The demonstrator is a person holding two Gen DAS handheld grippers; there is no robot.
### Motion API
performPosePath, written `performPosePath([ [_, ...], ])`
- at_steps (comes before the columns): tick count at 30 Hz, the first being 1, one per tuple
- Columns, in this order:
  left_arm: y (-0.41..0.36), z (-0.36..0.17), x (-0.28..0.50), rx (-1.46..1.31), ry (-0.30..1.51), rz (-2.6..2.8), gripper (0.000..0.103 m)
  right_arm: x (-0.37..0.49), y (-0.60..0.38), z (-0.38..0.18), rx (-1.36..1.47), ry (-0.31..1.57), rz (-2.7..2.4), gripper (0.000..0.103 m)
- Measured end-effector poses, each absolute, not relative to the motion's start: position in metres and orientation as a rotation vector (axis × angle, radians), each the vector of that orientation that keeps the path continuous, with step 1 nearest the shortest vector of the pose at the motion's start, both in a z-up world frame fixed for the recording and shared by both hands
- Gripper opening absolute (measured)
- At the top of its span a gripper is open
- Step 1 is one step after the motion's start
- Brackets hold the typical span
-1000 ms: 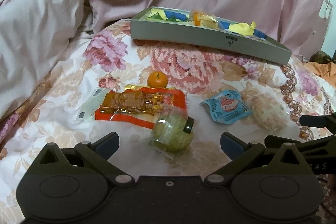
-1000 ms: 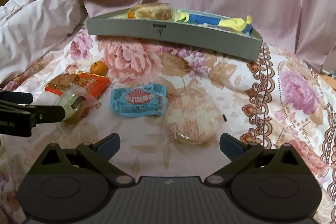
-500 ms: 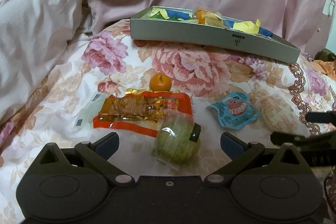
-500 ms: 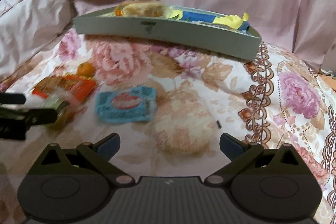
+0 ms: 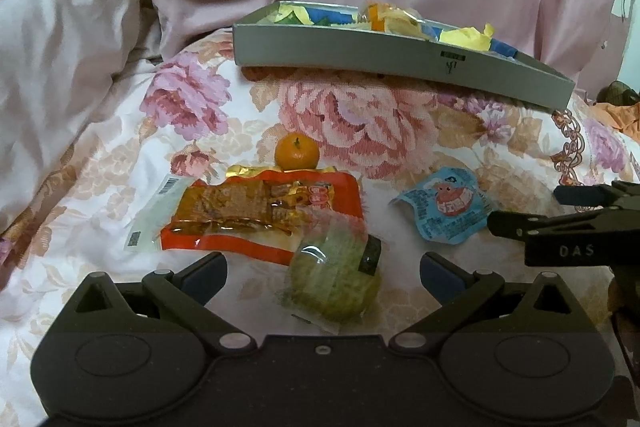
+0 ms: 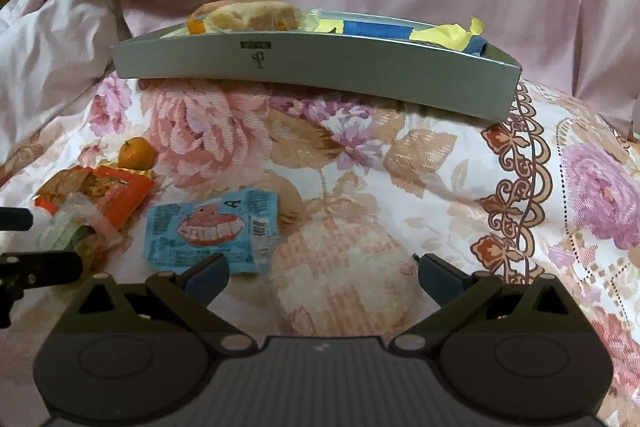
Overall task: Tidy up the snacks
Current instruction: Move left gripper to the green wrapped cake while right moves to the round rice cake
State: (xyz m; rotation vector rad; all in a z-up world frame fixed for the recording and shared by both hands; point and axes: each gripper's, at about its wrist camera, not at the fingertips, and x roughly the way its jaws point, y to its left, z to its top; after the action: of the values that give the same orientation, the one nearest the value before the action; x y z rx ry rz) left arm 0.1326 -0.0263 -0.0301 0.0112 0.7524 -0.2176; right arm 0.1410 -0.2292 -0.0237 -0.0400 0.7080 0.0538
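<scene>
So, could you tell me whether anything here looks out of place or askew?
Several snacks lie loose on the bedspread rather than in the grey tray: a mandarin, an orange packet, a green cake, a blue packet and a pale wrapped cake. Nothing looks spilled or damaged.

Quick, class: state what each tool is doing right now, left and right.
Left tool: open, holding nothing; the green wrapped cake lies between its fingers.
Right tool: open, holding nothing, over the pale wrapped pastry.
</scene>
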Motion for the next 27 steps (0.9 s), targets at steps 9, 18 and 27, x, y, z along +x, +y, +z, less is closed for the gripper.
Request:
performPosePath([
  [9,-0.023,-0.034,0.138,-0.037,0.791,-0.231,0.102,0.15,-0.245,-0.029,0.056,0.731,0.04,0.103],
  [18,-0.024,-0.034,0.137,-0.049,0.793,-0.283,0.096,0.144,-0.228,-0.028,0.03,0.743,0.177,0.095],
  [27,-0.031,-0.037,0.133,0.044,0.774,-0.291,0.086,0.133,-0.205,-0.026,-0.062,0.768,0.285,0.096],
])
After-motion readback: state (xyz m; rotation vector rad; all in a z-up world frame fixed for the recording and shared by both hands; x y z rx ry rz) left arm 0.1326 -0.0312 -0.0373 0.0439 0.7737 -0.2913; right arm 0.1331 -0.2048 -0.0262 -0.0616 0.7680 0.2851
